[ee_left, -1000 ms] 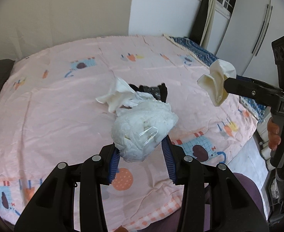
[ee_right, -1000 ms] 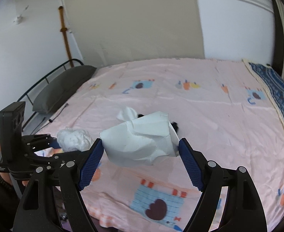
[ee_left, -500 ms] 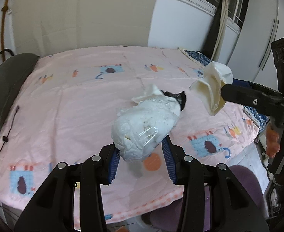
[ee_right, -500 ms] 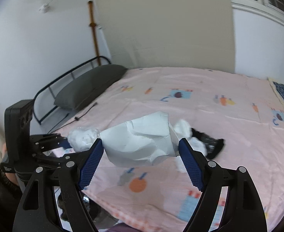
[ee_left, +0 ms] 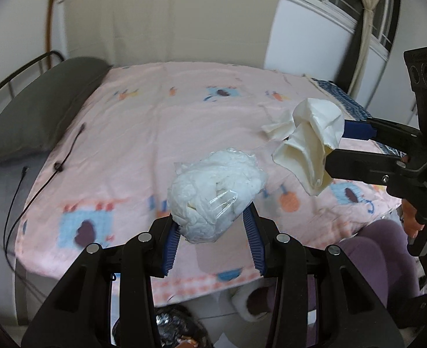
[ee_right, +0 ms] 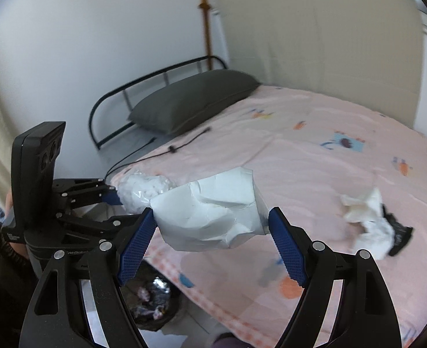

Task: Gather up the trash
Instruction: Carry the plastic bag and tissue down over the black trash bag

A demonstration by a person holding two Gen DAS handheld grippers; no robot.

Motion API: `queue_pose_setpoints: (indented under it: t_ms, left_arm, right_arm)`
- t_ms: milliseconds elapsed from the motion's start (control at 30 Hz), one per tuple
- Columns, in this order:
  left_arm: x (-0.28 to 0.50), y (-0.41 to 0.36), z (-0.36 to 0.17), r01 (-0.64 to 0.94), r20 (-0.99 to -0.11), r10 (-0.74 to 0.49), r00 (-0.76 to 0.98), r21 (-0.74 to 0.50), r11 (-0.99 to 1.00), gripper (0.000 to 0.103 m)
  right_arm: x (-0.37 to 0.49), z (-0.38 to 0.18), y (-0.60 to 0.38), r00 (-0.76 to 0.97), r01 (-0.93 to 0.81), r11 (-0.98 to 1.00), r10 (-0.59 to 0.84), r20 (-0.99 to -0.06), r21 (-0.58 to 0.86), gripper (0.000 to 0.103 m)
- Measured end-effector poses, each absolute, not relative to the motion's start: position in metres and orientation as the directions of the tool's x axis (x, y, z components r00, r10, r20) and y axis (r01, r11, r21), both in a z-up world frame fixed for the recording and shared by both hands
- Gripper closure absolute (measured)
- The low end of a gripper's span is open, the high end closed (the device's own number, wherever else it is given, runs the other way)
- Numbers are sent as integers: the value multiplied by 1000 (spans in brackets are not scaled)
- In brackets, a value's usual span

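My left gripper (ee_left: pixel 212 223) is shut on a crumpled white plastic wad (ee_left: pixel 213 194), held above the near edge of the pink bed sheet (ee_left: pixel 161 133). My right gripper (ee_right: pixel 210 226) is shut on a crumpled sheet of white paper (ee_right: pixel 210 208). In the right wrist view the left gripper (ee_right: pixel 108 200) and its plastic wad (ee_right: pixel 143 191) are just to the left. A white tissue (ee_right: pixel 367 217) and a black wrapper (ee_right: pixel 400 233) lie on the bed at the right. Below the bed edge stands a black-lined trash bin (ee_right: pixel 152 298) with rubbish in it.
A grey pillow (ee_right: pixel 196 95) lies by the metal headboard (ee_right: pixel 126 98). A black cable (ee_right: pixel 167 148) trails over the sheet near it. A person's purple trouser leg (ee_left: pixel 367 249) and a slipper (ee_left: pixel 251 301) are beside the bed. White walls surround the bed.
Both grippers have swung left along the bed's edge toward the pillow end, each keeping its load. The tissue and black wrapper now lie off to the right, and the bin has come into view.
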State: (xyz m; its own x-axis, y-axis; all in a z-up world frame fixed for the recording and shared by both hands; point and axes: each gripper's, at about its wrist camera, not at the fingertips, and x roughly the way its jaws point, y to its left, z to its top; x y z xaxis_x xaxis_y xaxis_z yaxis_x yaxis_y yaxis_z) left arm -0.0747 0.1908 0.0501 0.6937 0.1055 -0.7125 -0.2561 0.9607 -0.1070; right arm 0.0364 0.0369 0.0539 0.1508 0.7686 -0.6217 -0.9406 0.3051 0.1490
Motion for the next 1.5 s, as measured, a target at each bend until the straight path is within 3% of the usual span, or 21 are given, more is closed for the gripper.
queue_pose_setpoints:
  t_ms: [533, 967, 1500]
  left_arm:
    - [-178, 233, -5, -402, -779, 172, 603, -110, 909, 60]
    - [-229, 235, -95, -426, -871, 77, 485, -158, 891, 60]
    - [-258, 244, -187, -437, -950, 21, 312, -124, 891, 60]
  right_arm:
    - [-49, -15, 111, -26, -968, 160, 701, -713, 193, 28]
    - [-123, -87, 144, -90, -976, 106, 592, -801, 188, 28]
    - [-169, -178, 179, -111, -990, 33, 387, -915, 134, 28]
